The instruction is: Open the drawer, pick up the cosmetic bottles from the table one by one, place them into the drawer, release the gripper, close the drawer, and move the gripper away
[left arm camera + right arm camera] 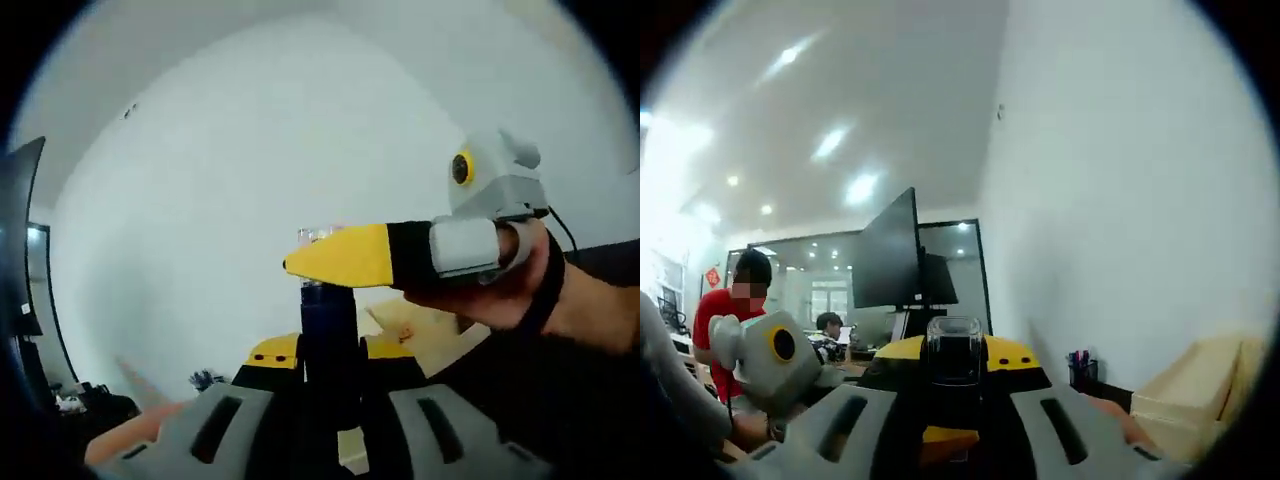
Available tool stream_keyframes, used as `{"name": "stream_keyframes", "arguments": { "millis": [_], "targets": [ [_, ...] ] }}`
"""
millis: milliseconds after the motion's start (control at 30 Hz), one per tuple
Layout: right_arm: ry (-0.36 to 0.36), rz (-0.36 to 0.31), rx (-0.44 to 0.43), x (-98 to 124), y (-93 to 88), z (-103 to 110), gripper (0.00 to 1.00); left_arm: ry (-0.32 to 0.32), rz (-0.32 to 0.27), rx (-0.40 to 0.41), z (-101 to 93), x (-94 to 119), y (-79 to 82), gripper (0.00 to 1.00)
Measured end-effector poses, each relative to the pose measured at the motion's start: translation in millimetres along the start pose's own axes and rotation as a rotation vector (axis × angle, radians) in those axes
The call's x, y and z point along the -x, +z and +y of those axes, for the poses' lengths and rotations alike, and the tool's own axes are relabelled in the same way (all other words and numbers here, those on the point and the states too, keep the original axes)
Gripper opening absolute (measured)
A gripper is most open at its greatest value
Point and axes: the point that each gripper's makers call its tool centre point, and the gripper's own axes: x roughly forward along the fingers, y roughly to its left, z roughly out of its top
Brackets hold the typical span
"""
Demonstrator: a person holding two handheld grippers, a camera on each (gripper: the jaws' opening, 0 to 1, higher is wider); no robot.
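Note:
Between my left gripper's point(330, 350) yellow-tipped jaws stands a dark blue cosmetic bottle point(330, 325), and the jaws are shut on it. My right gripper point(300, 263), held by a hand point(520, 290), comes in from the right; its yellow jaw crosses the bottle's top, and a clear cap point(320, 236) shows just above it. In the right gripper view my right gripper point(957, 352) is shut on a dark bottle with a clear cap point(955, 362). I cannot tell whether this is the same bottle. The left gripper point(770, 352) sits low on the left there.
A white wall point(260, 170) fills the background. A dark monitor point(885, 255) stands ahead, with a person in red point(725, 312) and a seated person point(828, 323) beyond. A pen holder point(1080, 370) and a beige box point(1200, 392) lie to the right.

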Motion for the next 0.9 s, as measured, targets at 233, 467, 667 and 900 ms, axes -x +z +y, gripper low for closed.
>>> {"name": "stream_keyframes", "arguments": {
  "millis": [233, 467, 667, 900],
  "targets": [
    [-0.048, 0.017, 0.052, -1, -5.5, -9, 0.2, -0.007, 0.034, 0.017, 4.2, -5, -10.2, 0.15],
    [-0.101, 0.018, 0.228, 12, 16.2, -20, 0.26, -0.017, 0.079, 0.061, 11.8, -15, -25.5, 0.15],
    [-0.174, 0.25, 0.413, 32, 6.9, -40, 0.34, -0.029, 0.143, 0.136, 25.3, -28, -43.5, 0.15],
    [-0.322, 0.598, 0.671, 55, -25.0, -85, 0.43, -0.046, 0.219, 0.18, 29.5, -46, -63.3, 0.15]
  ]
}}
